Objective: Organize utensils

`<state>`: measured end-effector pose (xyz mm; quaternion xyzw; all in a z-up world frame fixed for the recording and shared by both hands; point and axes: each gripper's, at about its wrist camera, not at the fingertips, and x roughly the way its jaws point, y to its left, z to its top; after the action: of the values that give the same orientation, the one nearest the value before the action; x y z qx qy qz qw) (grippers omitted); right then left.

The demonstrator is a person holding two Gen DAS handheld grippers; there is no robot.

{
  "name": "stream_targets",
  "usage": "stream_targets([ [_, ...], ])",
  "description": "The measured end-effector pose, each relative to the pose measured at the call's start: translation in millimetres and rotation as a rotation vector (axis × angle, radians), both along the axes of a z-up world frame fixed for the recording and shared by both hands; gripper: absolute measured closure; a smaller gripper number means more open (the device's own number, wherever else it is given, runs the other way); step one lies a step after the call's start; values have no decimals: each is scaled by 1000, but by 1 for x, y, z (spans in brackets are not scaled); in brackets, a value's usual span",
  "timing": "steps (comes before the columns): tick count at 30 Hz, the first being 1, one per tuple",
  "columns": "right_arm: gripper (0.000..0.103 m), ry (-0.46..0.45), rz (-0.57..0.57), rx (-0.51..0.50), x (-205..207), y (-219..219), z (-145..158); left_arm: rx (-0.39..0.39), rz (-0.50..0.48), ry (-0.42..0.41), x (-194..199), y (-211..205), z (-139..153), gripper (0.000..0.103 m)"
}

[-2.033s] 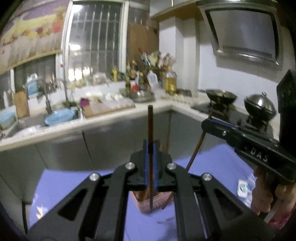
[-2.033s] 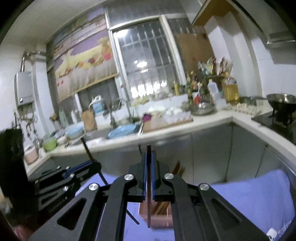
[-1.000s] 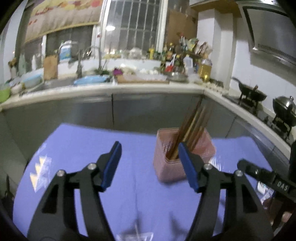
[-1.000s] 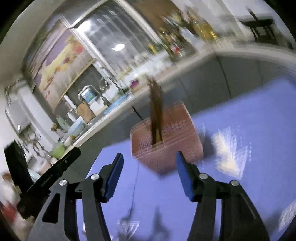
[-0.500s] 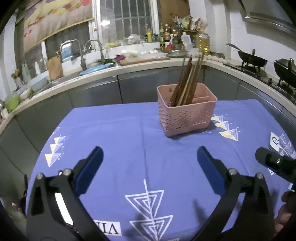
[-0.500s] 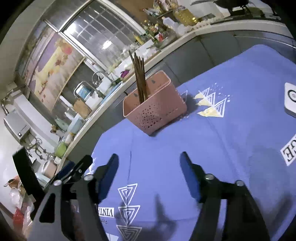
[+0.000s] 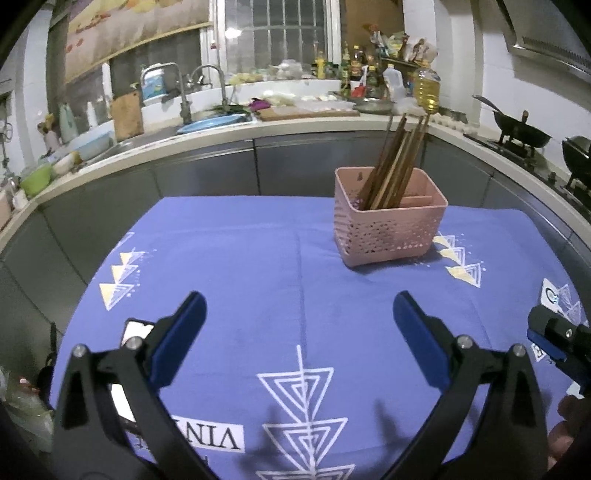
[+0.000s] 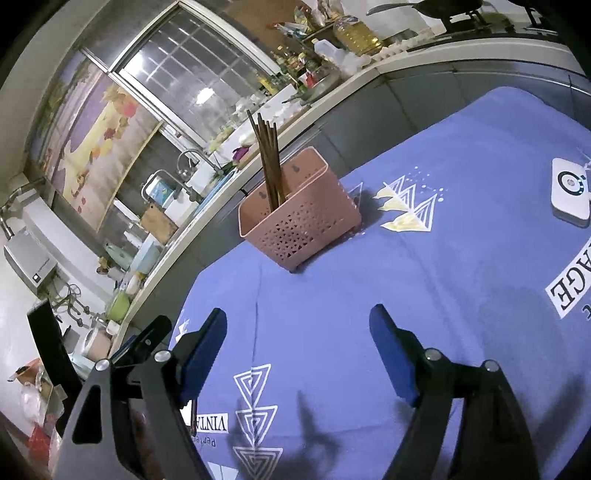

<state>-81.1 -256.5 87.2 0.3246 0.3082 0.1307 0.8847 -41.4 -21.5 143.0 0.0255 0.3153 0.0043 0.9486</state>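
Where the blue-violet tablecloth [image 7: 280, 258] covers the table, a pink perforated basket [image 7: 388, 232] stands toward the far right of the cloth in the left wrist view, upright, w/ a bundle of dark brown chopsticks [image 7: 397, 162] leaning in its left compartment; right compartment looks bare, can't tell for sure. Cloth has white nested-triangle prints, yellow/white triangle rows at both sides, and a white label w/ lettering near the front edge. Fold crease runs front to back approx. down the centre.

Left gripper [image 7: 299, 321]: jaws spread wide, blue pads well apart, nothing btw. them, hovering over the near part of the cloth, well apart from basket. Right gripper [image 8: 298, 338]: jaws opening, nothing btw. them, also over bare cloth, basket well ahead. A white device [image 8: 569, 192] w/ a round dial lies on the cloth at the right edge of the right wrist view.

Room: kitchen. Pale countertop [image 7: 258, 133] wraps around behind the table over grey cabinet fronts. Sink w/ faucet [image 7: 184, 92] at back left, barred window [image 7: 277, 33] above, bottles incl. an oil bottle [image 7: 428, 88] at the corner, wok [image 7: 521, 133] on stove at right. Lighting dim.
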Motion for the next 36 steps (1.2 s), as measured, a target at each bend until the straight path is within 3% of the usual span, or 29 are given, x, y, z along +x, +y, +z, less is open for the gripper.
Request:
stream_targets([
  [10,23,19,14,-3,2,4,-4,81,59,8,2,0,-2,6],
  [19,21,49,26,16,6,4,-9,80,55,14,2,-2,-2,6],
  [24,17,89,65,121,10,3,-23,75,25,10,1,-1,2,6],
  [28,14,70,78,168,8,5,-25,204,62,-43,1,-6,3,6],
  [30,12,40,88,178,6,5,-20,226,90,-68,0,-4,6,6],
  [33,4,4,134,225,3,8,-15,220,110,-101,-3,1,14,6],
  [36,3,64,212,309,10,15,-24,204,110,-131,-8,5,21,6],
])
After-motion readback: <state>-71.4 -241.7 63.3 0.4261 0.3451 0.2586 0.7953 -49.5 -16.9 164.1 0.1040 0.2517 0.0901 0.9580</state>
